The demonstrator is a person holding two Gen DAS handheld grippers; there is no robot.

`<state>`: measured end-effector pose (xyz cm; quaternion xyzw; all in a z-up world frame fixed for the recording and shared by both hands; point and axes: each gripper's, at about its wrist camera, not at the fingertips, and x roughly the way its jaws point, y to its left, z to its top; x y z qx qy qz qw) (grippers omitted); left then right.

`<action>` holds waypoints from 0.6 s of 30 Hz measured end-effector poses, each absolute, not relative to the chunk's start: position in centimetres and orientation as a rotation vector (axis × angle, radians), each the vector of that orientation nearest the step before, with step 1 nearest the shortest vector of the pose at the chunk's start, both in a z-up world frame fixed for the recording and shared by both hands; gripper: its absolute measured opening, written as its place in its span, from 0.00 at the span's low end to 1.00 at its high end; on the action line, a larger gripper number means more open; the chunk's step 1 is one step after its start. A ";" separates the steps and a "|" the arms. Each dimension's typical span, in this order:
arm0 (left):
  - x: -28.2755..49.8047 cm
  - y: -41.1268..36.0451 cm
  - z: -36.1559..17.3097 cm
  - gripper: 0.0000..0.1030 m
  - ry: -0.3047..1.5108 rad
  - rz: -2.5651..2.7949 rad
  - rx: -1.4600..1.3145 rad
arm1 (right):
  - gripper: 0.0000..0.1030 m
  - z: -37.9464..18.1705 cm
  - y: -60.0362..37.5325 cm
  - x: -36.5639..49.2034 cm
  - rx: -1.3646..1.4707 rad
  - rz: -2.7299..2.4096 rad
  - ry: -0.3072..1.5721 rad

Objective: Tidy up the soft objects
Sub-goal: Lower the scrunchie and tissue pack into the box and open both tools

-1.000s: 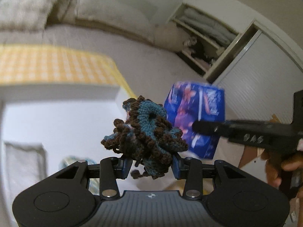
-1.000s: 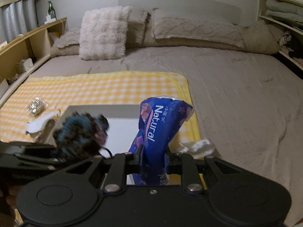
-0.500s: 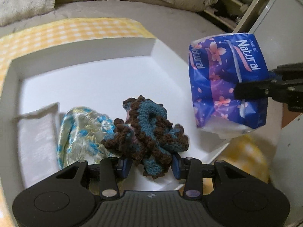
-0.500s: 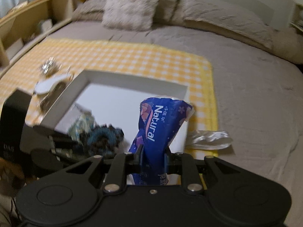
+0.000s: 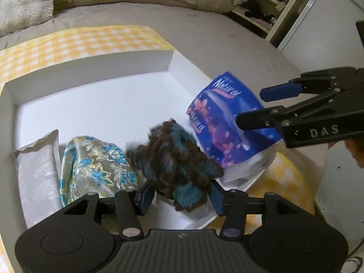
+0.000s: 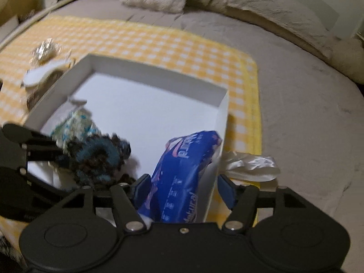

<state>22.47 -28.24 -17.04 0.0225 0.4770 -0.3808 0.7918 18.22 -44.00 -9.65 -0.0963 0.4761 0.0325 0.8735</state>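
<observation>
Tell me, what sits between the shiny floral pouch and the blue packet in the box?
The crochet piece, between the left gripper's opening jaws; the left wrist view shows it.

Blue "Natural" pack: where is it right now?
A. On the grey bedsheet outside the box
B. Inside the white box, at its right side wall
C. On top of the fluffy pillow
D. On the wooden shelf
B: the blue pack lies inside the white box, against its right side wall.

Both wrist views close, angled down, sharing white box (image 5: 95,68)
</observation>
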 end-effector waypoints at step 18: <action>22.0 -28.5 -15.2 0.30 0.979 -0.785 0.104 | 0.17 -12.5 -44.2 19.7 -0.232 0.035 1.045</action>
